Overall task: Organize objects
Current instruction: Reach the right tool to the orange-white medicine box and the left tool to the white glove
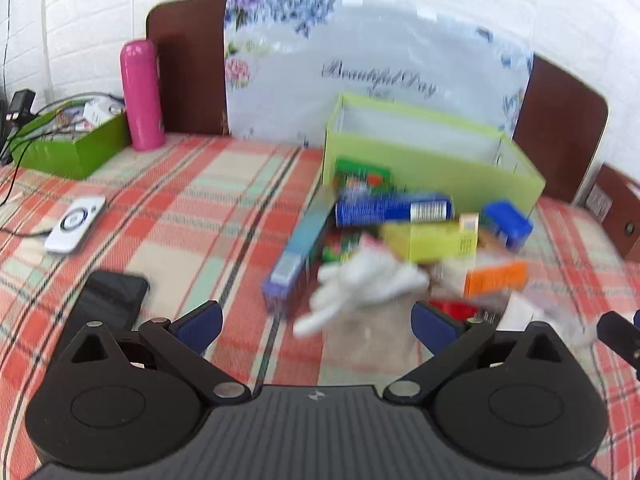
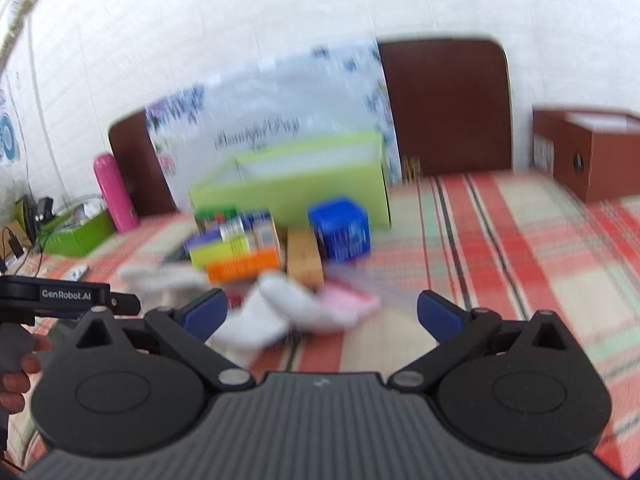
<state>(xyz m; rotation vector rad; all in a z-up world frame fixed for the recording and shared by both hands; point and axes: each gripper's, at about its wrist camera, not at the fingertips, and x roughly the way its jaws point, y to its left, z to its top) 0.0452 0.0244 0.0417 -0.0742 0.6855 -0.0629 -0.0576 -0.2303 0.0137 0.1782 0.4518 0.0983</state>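
Observation:
A heap of small boxes lies on the plaid bedspread before an open light-green box (image 1: 432,168) (image 2: 296,188). In it I make out a long blue box (image 1: 394,209), a yellow-green box (image 1: 432,240), an orange box (image 1: 496,277) (image 2: 244,269), a blue cube-like box (image 1: 507,222) (image 2: 340,226) and a long purple-and-teal box (image 1: 298,252). White cloth (image 1: 360,284) (image 2: 272,312) lies at the near edge of the heap. My left gripper (image 1: 318,320) is open just short of the cloth. My right gripper (image 2: 322,312) is open too, above the cloth. Both views are blurred.
A pink bottle (image 1: 142,94) (image 2: 114,192) and a dark-green box of cables (image 1: 72,140) stand at the back left. A white charger pad (image 1: 76,224) and a black phone (image 1: 108,300) lie on the left. A brown box (image 2: 592,152) sits at the right, beside the headboard.

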